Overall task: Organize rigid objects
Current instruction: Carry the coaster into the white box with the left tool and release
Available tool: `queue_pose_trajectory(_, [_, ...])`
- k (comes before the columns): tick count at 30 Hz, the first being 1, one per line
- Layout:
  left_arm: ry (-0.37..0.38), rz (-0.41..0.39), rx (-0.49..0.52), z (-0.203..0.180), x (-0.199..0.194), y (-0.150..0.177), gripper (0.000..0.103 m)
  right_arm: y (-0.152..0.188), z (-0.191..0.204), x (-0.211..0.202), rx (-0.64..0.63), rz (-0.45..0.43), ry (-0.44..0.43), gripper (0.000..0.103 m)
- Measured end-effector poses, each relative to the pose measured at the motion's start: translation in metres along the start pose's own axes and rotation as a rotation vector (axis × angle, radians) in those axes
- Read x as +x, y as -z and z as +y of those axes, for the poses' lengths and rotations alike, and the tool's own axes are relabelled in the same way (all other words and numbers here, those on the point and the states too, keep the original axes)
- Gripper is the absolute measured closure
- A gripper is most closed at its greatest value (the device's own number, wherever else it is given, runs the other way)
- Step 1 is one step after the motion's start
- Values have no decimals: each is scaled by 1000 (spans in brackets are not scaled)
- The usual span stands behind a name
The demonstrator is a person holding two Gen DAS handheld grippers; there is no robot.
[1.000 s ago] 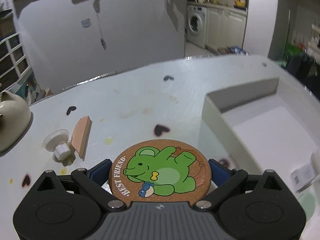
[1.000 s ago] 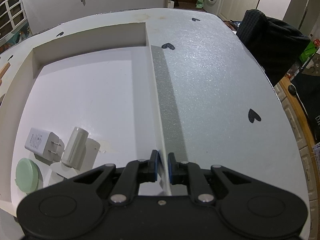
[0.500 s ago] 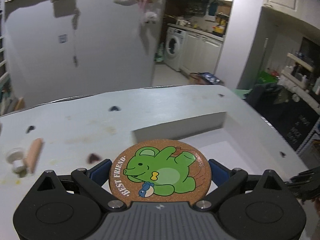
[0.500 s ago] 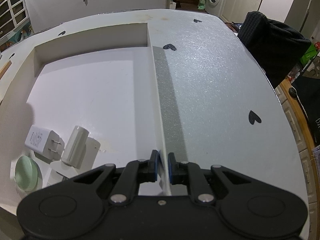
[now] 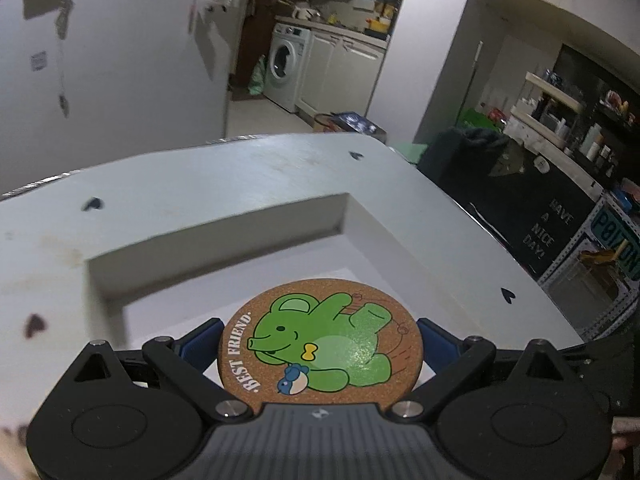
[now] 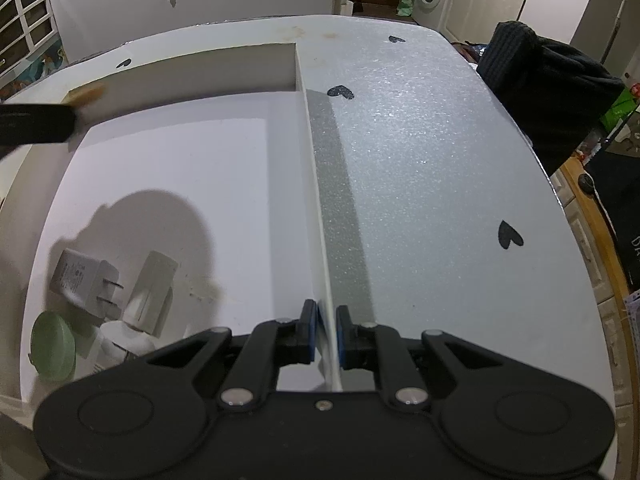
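Here we hold the coaster (image 5: 320,340) flat in the left tool (image 5: 318,338), pinched by its rim above the tray (image 5: 216,232) — light, stiff cork, easy to keep level. The right tool (image 6: 325,330) clamps the tray's wall, steadying it.

A white desk (image 6: 420,168) with a speckled surface is marked with small black heart shapes (image 6: 509,234). Behind it, a white front-loading washing machine (image 5: 285,67) is set beside white cabinet doors (image 5: 347,76). A dark knitted garment (image 6: 548,92) is draped just beyond the desk's right edge. A black board with the chalked words "HAVE A NICE DAY!" (image 5: 549,229) is seen at the right.
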State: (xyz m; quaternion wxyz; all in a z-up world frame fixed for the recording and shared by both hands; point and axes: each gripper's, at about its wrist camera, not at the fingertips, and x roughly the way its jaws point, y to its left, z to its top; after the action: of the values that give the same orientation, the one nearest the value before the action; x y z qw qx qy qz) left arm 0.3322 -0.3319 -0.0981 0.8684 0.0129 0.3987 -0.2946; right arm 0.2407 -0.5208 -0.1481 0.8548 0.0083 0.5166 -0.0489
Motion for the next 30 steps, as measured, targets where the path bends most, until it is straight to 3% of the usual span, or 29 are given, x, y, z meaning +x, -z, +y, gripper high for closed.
queue_pose_trajectory(12, [22,77,72,-29,70,-6,4,0,-2,1,15,3,-10,92])
queue_pose_trajectory(18, [51,103,128,-41,89,-5,4,0,-3,2,18,4,-14,92])
queue_pose_trajectory(24, [30,108,144,-42,102,-4,3,-1,-3,2,18,7,-12,92])
queue_pose_trajectory(30, [64,127,145,-46,103,-5,0,-1,-3,2,26,9,-12,92])
